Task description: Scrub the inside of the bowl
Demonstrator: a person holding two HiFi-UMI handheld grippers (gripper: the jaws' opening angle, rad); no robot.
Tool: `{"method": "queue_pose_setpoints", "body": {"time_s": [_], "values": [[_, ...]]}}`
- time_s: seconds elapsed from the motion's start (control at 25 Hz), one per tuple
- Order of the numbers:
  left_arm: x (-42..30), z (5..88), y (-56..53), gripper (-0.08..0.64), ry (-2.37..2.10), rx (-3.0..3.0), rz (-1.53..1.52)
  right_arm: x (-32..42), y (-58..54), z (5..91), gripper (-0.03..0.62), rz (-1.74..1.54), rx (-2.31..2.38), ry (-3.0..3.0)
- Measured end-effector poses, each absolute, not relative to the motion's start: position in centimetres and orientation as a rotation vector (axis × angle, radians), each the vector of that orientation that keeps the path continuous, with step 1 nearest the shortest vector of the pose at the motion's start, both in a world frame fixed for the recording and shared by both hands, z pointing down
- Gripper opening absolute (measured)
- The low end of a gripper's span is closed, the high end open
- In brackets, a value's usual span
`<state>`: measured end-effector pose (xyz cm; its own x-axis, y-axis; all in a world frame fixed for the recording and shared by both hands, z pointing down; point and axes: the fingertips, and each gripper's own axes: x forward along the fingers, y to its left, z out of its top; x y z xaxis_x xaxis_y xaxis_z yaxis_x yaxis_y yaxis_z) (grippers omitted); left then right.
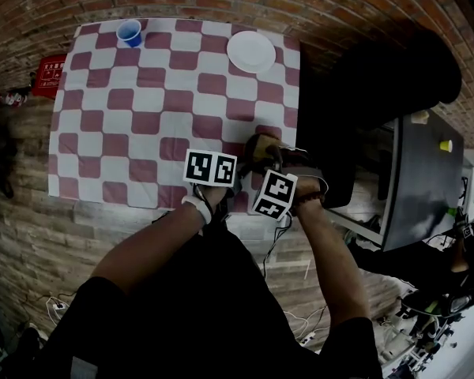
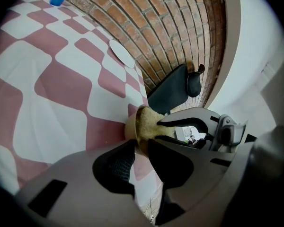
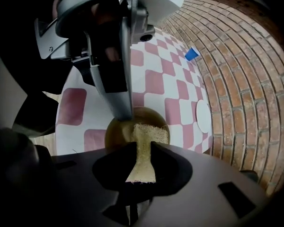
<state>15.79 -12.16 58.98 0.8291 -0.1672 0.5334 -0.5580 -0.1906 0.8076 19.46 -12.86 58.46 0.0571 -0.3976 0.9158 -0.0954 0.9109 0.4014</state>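
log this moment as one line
left gripper: shut on bowl rim | right gripper: shut on scrub pad, pad inside bowl | far end of table: blue cup, white plate

1. Your left gripper (image 2: 141,149) has its jaws clamped across the rim of the bowl (image 2: 130,126), one jaw inside and one outside.
2. Your right gripper (image 3: 141,161) pinches the scrub pad (image 3: 151,134) between its jaws.
3. Your left forearm (image 1: 150,251) and right forearm (image 1: 324,243) reach forward, with the grippers close side by side.
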Motion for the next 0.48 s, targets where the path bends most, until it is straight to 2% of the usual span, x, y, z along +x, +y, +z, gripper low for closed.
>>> {"method": "queue_pose_setpoints", "body": {"time_s": [0.12, 0.24, 0.48], "values": [[15.6, 59.2, -12.4, 0.100, -0.570, 1.743, 0.386, 20.5, -12.2, 58.0, 0.103, -0.241, 0.369, -1.503], [15.2, 59.4, -13.0, 0.067, -0.584, 1.724, 0.370, 20.6, -10.4, 57.7, 0.103, -0.255, 0.293, -1.523], [14.9, 59.3, -13.6, 0.054, -0.598, 1.727, 0.375, 18.2, -9.5, 58.2, 0.103, -0.271, 0.272, -1.552]]}}
